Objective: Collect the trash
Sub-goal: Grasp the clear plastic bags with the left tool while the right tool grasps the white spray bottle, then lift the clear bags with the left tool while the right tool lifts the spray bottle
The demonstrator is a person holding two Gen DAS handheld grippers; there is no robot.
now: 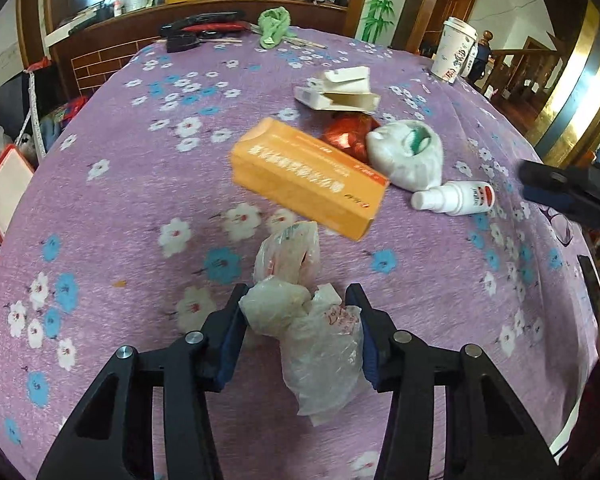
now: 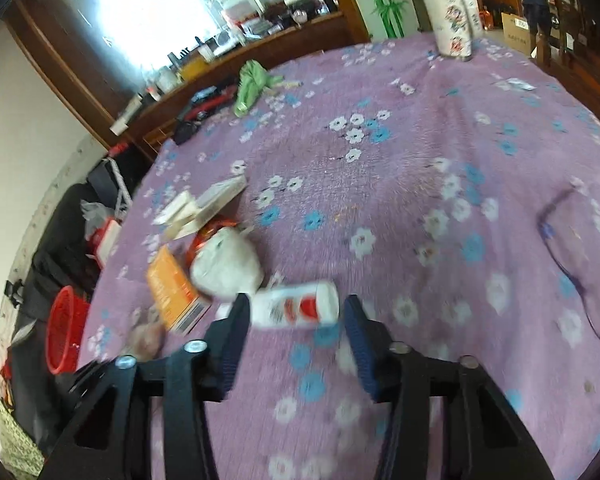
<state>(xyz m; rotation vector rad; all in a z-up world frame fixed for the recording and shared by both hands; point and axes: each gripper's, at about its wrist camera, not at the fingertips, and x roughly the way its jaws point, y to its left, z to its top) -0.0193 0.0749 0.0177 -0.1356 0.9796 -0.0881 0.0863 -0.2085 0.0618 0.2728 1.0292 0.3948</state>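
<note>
On the tabletop (image 2: 380,168), the white spray bottle (image 2: 296,306) lies on its side directly ahead of your right gripper (image 2: 294,314), long axis crosswise between its jaws, which stand apart. Your left gripper (image 1: 300,304) brackets the crumpled plastic bag (image 1: 300,320), jaws touching it, not visibly squeezing.

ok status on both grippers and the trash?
Left gripper open around crumpled plastic bag, not clamped. Right gripper open, white spray bottle lying between fingers. Orange box just beyond the bag.
</note>
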